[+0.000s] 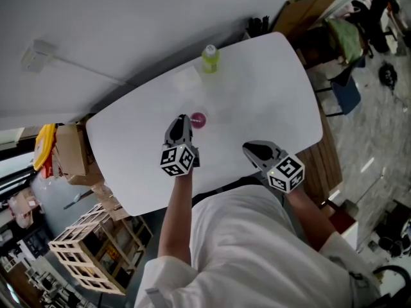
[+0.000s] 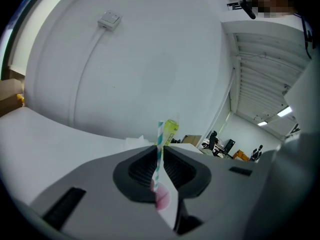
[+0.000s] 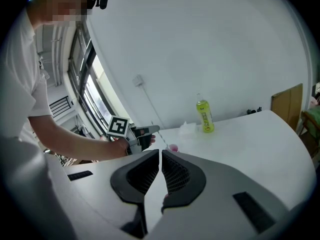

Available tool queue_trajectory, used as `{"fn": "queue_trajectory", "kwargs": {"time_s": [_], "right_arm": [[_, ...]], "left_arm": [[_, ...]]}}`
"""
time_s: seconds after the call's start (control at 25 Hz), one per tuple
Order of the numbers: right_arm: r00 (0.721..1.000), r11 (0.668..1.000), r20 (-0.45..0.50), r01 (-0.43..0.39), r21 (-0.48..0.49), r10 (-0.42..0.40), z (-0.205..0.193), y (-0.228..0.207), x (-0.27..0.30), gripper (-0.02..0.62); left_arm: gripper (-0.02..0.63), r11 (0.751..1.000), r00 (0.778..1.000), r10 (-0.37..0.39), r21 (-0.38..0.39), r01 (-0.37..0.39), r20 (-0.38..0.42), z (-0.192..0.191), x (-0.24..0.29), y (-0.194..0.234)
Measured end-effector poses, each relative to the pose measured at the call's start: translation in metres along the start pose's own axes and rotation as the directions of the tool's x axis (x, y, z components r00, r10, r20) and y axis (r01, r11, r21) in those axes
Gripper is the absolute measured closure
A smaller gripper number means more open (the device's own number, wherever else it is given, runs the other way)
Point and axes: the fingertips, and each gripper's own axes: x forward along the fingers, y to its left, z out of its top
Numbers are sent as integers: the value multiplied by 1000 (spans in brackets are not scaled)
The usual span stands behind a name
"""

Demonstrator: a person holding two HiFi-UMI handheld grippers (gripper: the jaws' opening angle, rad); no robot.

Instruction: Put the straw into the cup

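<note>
One straw (image 2: 160, 136), one pink cup (image 1: 198, 120), one green bottle (image 1: 210, 58), one table (image 1: 273, 98)

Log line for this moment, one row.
left gripper: shut on straw | straw: end near cup, insertion unclear | right gripper: shut, empty

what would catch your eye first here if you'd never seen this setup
The teal-and-white striped paper straw is pinched in the left gripper, right beside the small pink cup near the middle of the white table. A yellow-green plastic bottle stands at the table's far edge. The right gripper is shut on nothing, over the near edge.
</note>
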Motion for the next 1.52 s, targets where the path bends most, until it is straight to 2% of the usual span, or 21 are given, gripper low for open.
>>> {"fn": "queue_trajectory", "kwargs": {"time_s": [0.28, 0.72, 0.92, 1.08, 1.52], "right_arm": [[1000, 1000, -1, -14, -1, 14, 1, 2, 3, 555], [995, 994, -9, -95, -60, 95, 2, 29, 20, 555], [994, 992, 19, -102, -73, 104, 5, 44, 21, 555], [994, 991, 36, -95, -89, 99, 5, 59, 19, 555], [993, 993, 105, -45, -105, 56, -14, 113, -18, 555]], "left_arm": [[546, 1000, 1000, -2, -18, 1, -11, -2, -5, 4], [526, 999, 996, 43, 0, -43, 84, 35, -52, 15], [529, 998, 992, 59, 16, -61, 109, 45, -85, 20], [571, 997, 991, 57, 40, -62, 124, 48, -119, 16], [604, 996, 987, 50, 60, -60, 154, 31, -229, -3]]}}
